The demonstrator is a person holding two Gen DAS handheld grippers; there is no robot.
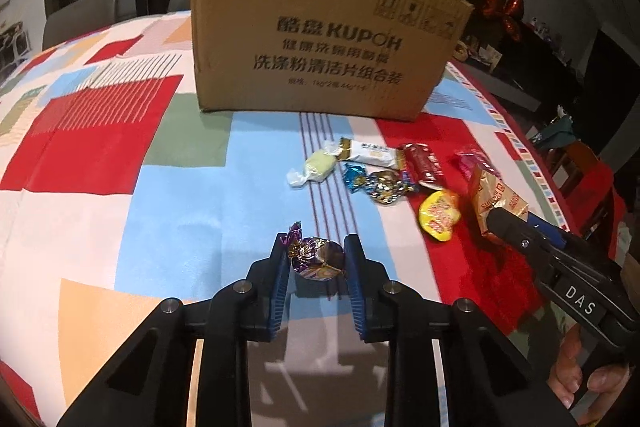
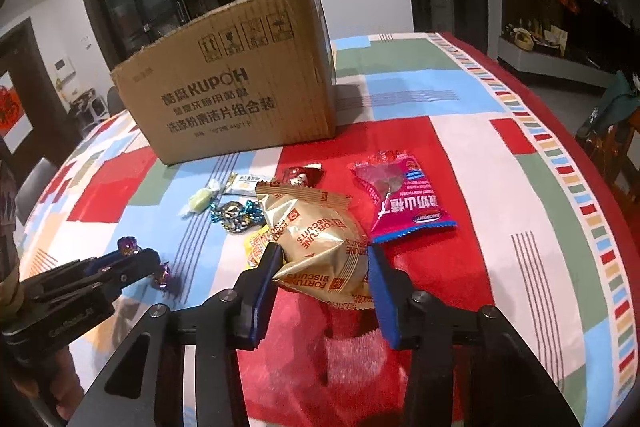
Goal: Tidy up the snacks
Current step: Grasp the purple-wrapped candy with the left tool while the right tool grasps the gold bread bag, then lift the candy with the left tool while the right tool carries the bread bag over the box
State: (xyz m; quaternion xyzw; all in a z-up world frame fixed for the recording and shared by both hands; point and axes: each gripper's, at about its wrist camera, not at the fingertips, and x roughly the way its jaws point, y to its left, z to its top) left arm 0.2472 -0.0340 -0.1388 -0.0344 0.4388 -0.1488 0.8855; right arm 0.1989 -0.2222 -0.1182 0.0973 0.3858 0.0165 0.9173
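Note:
My left gripper (image 1: pixel 317 259) is shut on a purple-and-gold wrapped candy (image 1: pixel 314 255), held just above the cloth. My right gripper (image 2: pixel 323 267) is shut on a gold Fortune Biscuits packet (image 2: pixel 320 239), which also shows in the left wrist view (image 1: pixel 496 199). Loose snacks lie between the grippers and the cardboard box (image 1: pixel 320 43): a pale green candy (image 1: pixel 318 167), a white bar (image 1: pixel 370 153), a blue-and-gold candy (image 1: pixel 380 183), a red packet (image 1: pixel 422 163), a yellow packet (image 1: pixel 438 213) and a pink packet (image 2: pixel 404 197).
The brown KUPOH box (image 2: pixel 236 91) stands upright at the back of the table, its top open. A colourful patchwork cloth (image 1: pixel 180 187) covers the table. Its right edge (image 2: pixel 592 211) drops off towards a chair and dark furniture.

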